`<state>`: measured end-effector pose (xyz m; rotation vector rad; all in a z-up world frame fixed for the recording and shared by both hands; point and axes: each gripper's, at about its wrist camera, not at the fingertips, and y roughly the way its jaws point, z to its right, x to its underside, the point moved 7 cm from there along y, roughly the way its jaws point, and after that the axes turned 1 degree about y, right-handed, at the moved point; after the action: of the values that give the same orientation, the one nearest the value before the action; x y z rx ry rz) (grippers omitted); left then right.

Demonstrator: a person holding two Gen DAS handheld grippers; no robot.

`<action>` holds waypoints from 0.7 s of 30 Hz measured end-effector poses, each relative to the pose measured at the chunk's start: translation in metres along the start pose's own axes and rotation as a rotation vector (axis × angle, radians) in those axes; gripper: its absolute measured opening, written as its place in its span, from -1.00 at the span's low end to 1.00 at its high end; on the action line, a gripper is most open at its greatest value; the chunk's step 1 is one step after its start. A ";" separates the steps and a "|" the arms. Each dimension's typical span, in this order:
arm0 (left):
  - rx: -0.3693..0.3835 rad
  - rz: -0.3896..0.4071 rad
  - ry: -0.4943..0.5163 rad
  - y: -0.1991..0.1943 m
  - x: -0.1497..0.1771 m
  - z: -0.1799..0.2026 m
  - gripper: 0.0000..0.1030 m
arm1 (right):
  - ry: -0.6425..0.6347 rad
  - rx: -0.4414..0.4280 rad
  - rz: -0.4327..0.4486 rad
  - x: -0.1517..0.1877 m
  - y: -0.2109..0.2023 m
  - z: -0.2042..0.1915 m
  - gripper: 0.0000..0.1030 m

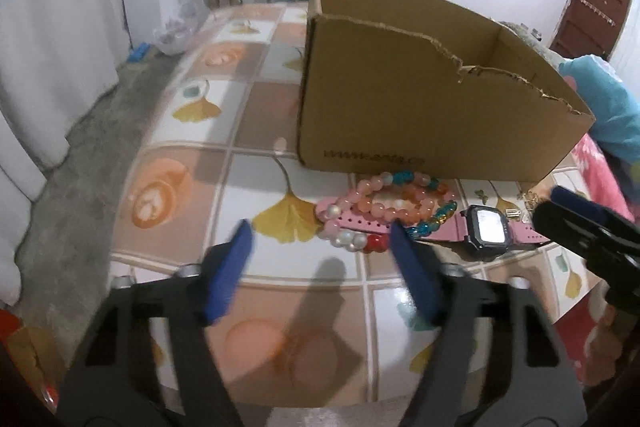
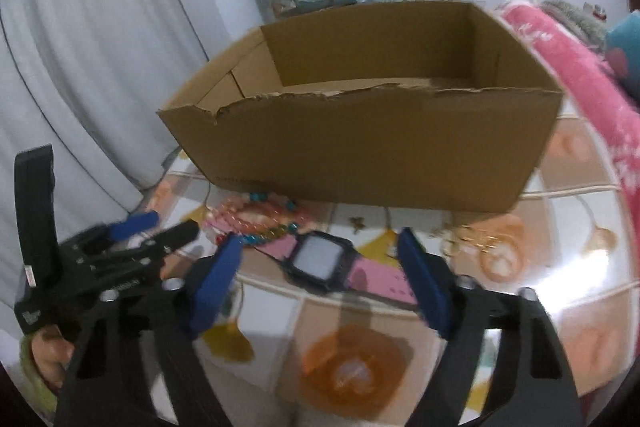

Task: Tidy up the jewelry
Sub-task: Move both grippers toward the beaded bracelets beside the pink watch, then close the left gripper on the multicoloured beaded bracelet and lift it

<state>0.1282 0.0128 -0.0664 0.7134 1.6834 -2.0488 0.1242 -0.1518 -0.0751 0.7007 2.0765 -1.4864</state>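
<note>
Both my grippers, left (image 1: 320, 251) and right (image 2: 318, 267), hang fingers spread and empty over the bench (image 1: 192, 147); watch (image 2: 318, 261) and bracelets (image 1: 384, 207) lie touching before the box (image 2: 360, 155), so I risk snagging beads.

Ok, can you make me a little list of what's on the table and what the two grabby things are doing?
box: cardboard box, open top, torn front edge, looks empty
bracelets: bead bracelets piled in front of the box
watch: pink-strap watch beside the bracelets
gold piece: small gold jewelry, blurry
left hand-held gripper: open, holding nothing
right hand-held gripper: open, over the watch
table: tablecloth with leaf pattern
</note>
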 end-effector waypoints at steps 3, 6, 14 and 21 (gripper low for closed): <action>0.054 -0.021 -0.023 0.008 -0.001 0.003 -0.24 | 0.044 -0.035 -0.034 -0.004 0.015 0.002 0.00; 0.089 -0.017 -0.017 0.008 -0.002 0.008 -0.50 | 0.040 -0.046 -0.058 -0.005 0.023 -0.002 -0.22; 0.140 -0.042 -0.021 0.021 -0.002 0.007 -0.82 | 0.005 -0.017 -0.114 -0.006 0.054 -0.013 -0.50; 0.145 -0.047 -0.025 0.022 -0.002 0.004 -0.82 | -0.035 0.034 -0.152 -0.006 0.073 -0.021 -0.52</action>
<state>0.1424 0.0042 -0.0822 0.6968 1.5644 -2.2204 0.1745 -0.1126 -0.1166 0.5357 2.1224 -1.6074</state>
